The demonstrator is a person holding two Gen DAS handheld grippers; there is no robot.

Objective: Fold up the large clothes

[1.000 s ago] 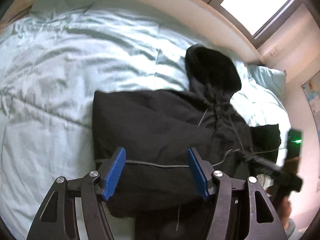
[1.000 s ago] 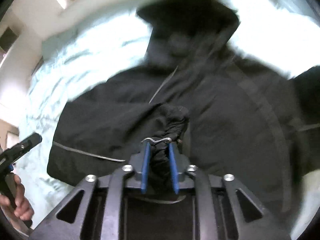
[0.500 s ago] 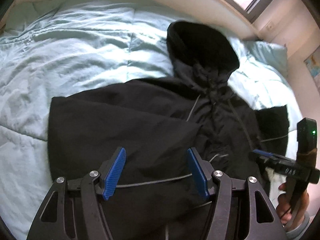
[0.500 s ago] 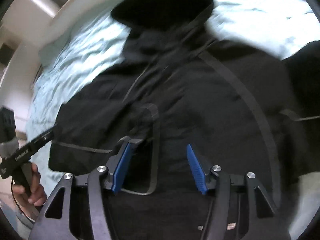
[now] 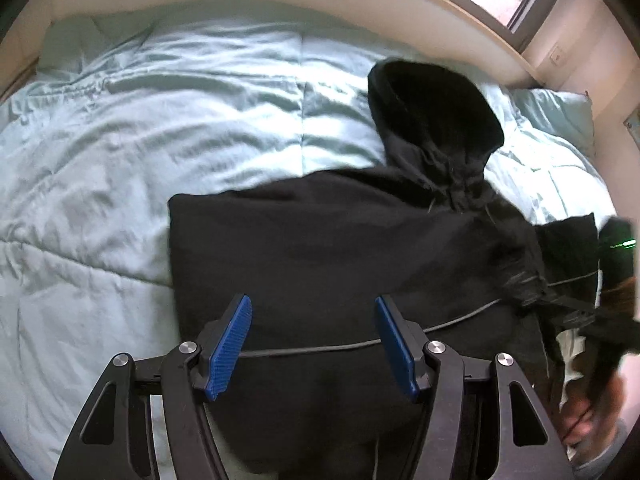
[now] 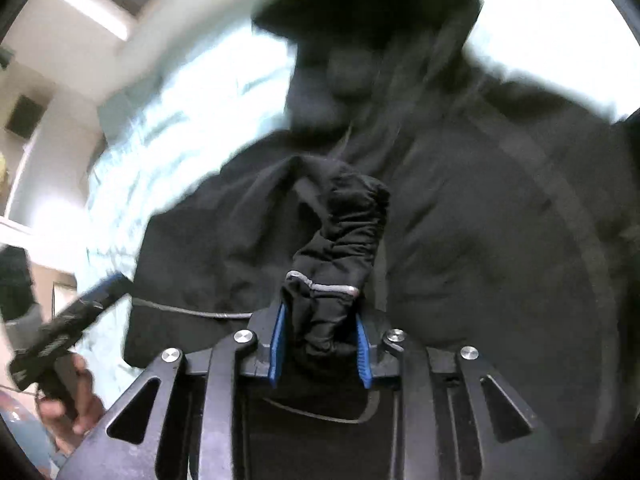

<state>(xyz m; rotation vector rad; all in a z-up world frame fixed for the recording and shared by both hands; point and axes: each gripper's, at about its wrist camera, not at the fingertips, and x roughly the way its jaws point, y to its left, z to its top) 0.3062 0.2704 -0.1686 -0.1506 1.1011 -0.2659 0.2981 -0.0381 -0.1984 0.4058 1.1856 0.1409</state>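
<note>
Here we hold the left gripper [image 5: 312, 344] over the lower part of the black hooded jacket [image 5: 340, 256], its blue pads [image 5: 230, 346] spread wide with nothing between them — a thin grey cord [image 5: 460, 320] runs across the fabric just beyond the fingertips. The jacket lies on the pale green duvet [image 5: 160, 120], hood [image 5: 432, 104] pointing toward the window wall and a pillow [image 5: 556, 108] off to the side. Our right gripper [image 6: 318, 344] is clamped on a bunched cuff of the sleeve [image 6: 340, 236] — the gathered cloth rises up between its pads above the jacket's body, though this view is blurred.
</note>
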